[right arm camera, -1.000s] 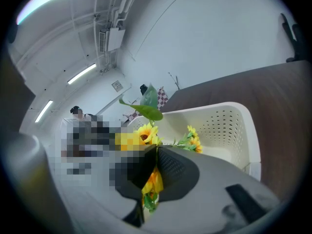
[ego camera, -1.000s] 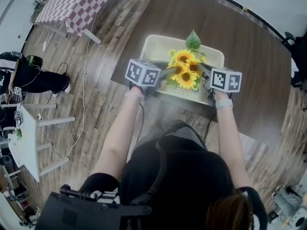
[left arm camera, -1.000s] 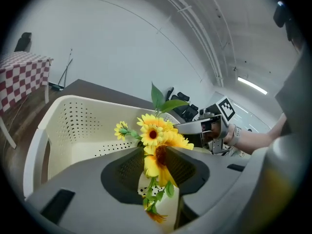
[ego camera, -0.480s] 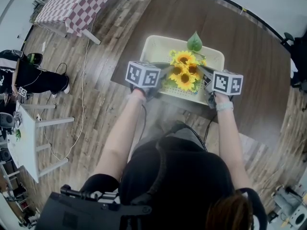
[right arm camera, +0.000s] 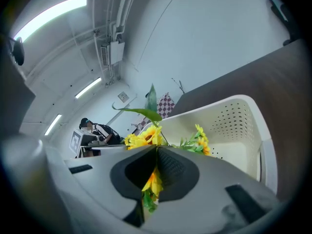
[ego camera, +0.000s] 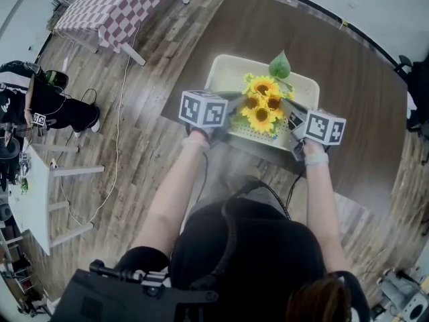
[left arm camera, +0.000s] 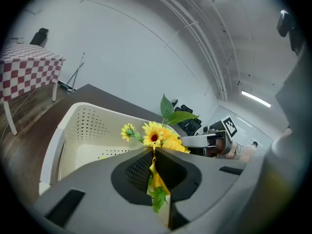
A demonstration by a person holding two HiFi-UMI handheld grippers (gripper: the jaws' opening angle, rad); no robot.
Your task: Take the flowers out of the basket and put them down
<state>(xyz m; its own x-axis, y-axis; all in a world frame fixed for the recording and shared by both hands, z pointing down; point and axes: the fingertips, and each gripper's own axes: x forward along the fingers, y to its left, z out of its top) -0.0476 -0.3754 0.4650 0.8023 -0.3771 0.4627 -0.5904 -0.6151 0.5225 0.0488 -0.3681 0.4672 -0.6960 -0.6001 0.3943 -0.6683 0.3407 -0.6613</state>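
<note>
Your left gripper [left arm camera: 154,155], its fingers just closing, and your right gripper [right arm camera: 156,152] are both pinching the flowers [ego camera: 261,106], which are standing upright between them in the basket [ego camera: 221,66].

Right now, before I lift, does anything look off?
Slightly. The left gripper, its jaws just closed, and the right gripper both pinch yellow petals and leaves of the flowers, with no stem visible, so the bunch may slip or tear. The basket looks undamaged.

Head view steeply overhead, gripper views close, seemingly opposed, sharing basket [ego camera: 231,79]
</note>
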